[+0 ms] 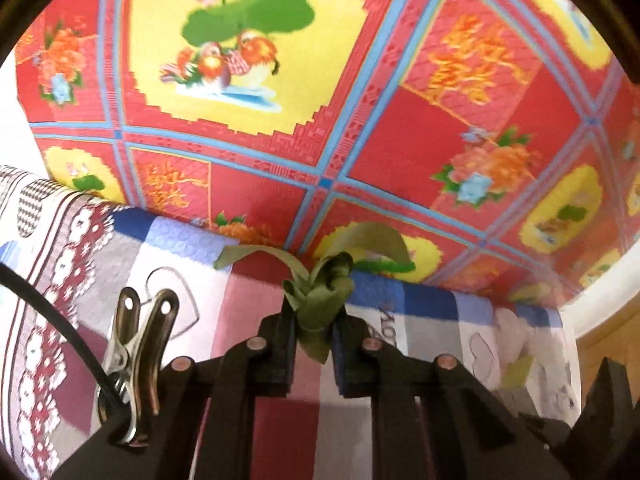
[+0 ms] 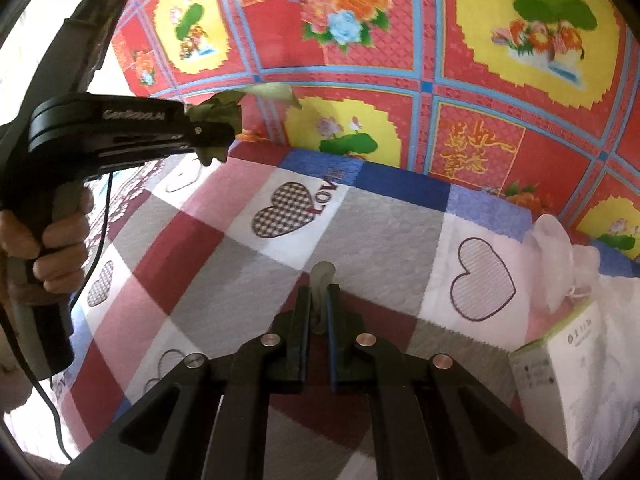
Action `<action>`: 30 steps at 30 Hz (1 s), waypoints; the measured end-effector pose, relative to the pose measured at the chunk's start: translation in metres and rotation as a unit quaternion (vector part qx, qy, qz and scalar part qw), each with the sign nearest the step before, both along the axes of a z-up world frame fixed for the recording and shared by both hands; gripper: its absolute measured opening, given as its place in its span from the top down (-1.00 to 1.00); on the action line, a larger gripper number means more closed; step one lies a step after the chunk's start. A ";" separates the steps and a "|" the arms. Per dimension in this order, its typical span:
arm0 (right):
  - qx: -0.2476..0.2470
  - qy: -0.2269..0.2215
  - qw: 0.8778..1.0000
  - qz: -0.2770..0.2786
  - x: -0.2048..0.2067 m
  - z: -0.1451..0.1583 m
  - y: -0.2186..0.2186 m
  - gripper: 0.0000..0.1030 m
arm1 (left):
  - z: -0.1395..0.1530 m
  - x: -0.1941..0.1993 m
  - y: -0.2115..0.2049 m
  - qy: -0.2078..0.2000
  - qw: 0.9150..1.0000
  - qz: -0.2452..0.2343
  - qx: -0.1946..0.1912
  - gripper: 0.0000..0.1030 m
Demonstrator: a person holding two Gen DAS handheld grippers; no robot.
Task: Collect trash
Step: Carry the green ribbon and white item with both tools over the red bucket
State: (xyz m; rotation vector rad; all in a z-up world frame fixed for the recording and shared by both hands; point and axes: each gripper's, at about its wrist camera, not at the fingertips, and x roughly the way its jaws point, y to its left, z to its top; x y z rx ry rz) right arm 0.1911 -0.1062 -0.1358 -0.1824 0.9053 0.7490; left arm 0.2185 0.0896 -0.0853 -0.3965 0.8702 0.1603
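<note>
My left gripper is shut on a crumpled olive-green strip of trash, whose loose ends curl up and out past the fingertips. It hangs above the patchwork quilt, near the red patterned mat. The right wrist view shows that same left gripper at the upper left, held by a hand, with the green trash in its tips. My right gripper is shut on a small pale translucent piece that sticks up between its fingers, above the quilt.
A red, yellow and blue patterned mat stands behind the bed. Crumpled clear plastic and a white and green box lie at the quilt's right. A small yellow-green scrap rests on the quilt. A metal clip holds a cable.
</note>
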 end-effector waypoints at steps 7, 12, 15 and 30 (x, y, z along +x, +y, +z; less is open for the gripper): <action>0.008 -0.010 1.000 0.003 -0.027 0.014 0.001 0.84 | 0.020 -0.048 -0.014 0.008 1.000 -0.009 0.007 0.71; 0.016 0.002 1.000 0.008 -0.044 0.019 0.005 0.84 | 0.030 -0.084 -0.010 0.005 1.000 -0.005 -0.001 0.71; 0.016 0.007 1.000 0.015 -0.058 0.021 0.009 0.84 | 0.031 -0.099 -0.014 0.003 1.000 0.000 -0.003 0.71; 0.031 0.002 0.999 0.017 -0.120 0.045 0.023 0.85 | 0.057 -0.168 0.001 0.016 1.000 0.008 -0.002 0.71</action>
